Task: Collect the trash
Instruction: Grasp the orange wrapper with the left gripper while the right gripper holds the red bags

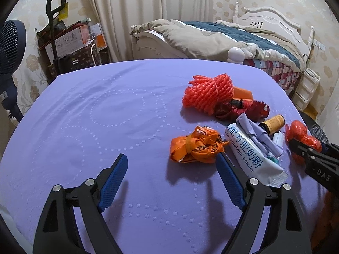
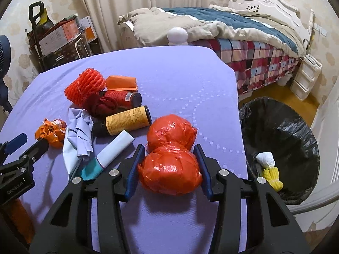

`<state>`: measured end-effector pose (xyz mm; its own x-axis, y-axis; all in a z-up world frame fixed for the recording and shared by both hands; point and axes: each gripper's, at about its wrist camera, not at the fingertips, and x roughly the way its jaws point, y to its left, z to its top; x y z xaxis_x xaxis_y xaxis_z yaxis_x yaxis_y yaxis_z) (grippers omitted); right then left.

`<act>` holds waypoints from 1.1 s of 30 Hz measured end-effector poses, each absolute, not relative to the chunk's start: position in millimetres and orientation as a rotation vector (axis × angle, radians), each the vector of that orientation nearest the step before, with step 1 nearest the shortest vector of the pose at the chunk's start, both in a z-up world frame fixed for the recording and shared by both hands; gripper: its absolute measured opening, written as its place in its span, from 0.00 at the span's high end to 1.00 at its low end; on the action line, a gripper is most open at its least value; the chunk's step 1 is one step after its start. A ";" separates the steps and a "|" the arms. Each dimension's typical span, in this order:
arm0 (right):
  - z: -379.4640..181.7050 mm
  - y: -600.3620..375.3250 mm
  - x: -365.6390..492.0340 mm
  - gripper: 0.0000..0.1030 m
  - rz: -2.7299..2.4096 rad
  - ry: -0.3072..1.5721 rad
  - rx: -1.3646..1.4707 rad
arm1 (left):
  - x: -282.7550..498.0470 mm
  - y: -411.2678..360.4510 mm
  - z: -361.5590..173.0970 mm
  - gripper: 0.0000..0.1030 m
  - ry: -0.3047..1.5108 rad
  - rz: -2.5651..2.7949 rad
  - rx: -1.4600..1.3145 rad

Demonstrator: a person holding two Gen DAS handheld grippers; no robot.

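My right gripper (image 2: 169, 165) spread around near lobe of red plastic bundle (image 2: 171, 154), blue pads beside both flanks; contact not clear, bundle resting on purple surface (image 2: 180, 80). My left gripper (image 1: 172, 180) released, nothing between its fingers, right finger tip just beside crumpled orange wrapper (image 1: 196, 146). Milk powder sachet (image 1: 252, 154), yellow-label bottle (image 2: 127, 120), red foam net (image 2: 85, 89) clustered mid-surface. Black-lined trash bin (image 2: 296, 137) on floor beside surface edge, white wad and yellow net inside.
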<state>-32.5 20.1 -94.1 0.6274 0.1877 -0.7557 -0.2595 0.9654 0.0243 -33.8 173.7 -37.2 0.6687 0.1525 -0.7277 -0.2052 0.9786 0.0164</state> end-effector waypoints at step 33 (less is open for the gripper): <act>-95.6 21.7 -31.3 0.56 0.257 0.858 -0.091 | 2.6 190.5 -40.3 0.34 0.846 0.224 -0.084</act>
